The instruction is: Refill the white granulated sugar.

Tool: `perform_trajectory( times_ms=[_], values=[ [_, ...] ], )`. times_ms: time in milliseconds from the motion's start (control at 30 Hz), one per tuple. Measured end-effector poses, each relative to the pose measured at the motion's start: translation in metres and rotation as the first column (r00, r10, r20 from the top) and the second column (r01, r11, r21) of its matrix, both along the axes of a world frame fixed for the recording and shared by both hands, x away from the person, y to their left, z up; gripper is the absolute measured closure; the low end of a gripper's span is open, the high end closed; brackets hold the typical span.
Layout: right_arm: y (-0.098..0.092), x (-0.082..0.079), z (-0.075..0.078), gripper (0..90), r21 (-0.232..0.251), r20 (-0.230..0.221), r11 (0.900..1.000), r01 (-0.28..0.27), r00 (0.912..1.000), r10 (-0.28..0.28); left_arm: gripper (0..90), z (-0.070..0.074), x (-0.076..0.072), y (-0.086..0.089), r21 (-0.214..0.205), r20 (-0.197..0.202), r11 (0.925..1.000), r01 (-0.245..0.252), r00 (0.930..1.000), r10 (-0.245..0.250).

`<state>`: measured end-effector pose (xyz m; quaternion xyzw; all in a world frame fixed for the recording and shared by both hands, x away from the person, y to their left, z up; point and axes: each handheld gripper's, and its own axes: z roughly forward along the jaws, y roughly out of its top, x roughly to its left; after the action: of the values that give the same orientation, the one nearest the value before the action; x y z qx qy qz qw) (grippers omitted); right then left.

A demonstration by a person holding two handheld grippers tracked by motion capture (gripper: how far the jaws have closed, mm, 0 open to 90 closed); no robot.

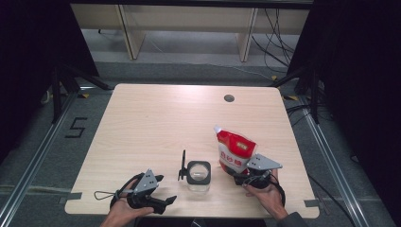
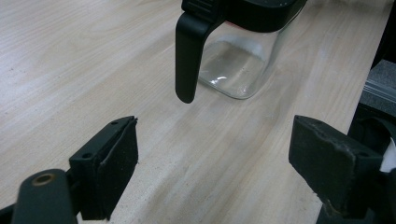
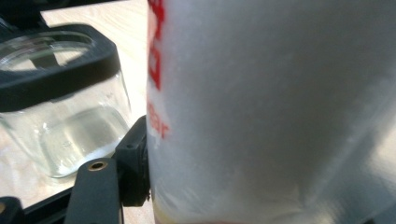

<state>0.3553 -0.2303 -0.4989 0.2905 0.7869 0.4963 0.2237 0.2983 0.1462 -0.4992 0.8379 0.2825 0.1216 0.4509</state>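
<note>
- High view: we see the red-and-white refill pouch (image 1: 234, 150) standing at the table's (image 1: 156, 118) right front, just beside the glass jar (image 1: 199, 176).
- We judge it soft, crinkly and bottom-heavy; best pinched low.
- Right gripper (image 1: 246, 177) clamps its base; left gripper (image 1: 158, 191) hangs spread, empty.

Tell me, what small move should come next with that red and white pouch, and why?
Probably close the right gripper fully on the red and white spouted pouch. The pouch sits between its jaws, one pad at its side, beside the clear glass jar with a black rim. The left gripper waits open.
</note>
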Motion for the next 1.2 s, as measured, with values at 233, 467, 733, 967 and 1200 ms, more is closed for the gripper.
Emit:
perform_trajectory(
  times_ms=[233, 467, 733, 967, 1200],
  values=[
    [-0.010, -0.016, 0.015, 36.1, -0.082, 0.087, 0.9965, -0.014, 0.9960, 0.021, 15.3, 0.000, 0.000, 0.001, 0.005, -0.032, 0.9999, -0.013, 0.9994, 0.013],
    [-0.021, -0.038, 0.026, 36.3, -0.200, 0.159, 0.9797, -0.017, 0.9861, 0.049, 15.4, -0.001, 0.001, 0.002, 0.039, -0.020, 0.9991, -0.018, 0.9996, 0.019],
    [-0.019, -0.061, 0.032, 36.4, -0.316, 0.196, 0.9484, -0.019, 0.9770, 0.085, 15.4, 0.001, 0.002, 0.003, 0.050, -0.003, 0.9988, -0.002, 1.0000, 0.002],
    [-0.019, -0.071, 0.032, 36.5, -0.426, 0.239, 0.9046, 0.005, 0.9651, 0.107, 15.4, 0.000, 0.002, 0.003, 0.038, -0.006, 0.9992, -0.010, 0.9999, 0.010],
    [-0.012, -0.076, 0.034, 36.6, -0.593, 0.308, 0.8028, 0.064, 0.9393, 0.152, 15.4, -0.001, 0.003, 0.003, 0.043, -0.011, 0.9991, -0.007, 0.9999, 0.007]
  ],
)
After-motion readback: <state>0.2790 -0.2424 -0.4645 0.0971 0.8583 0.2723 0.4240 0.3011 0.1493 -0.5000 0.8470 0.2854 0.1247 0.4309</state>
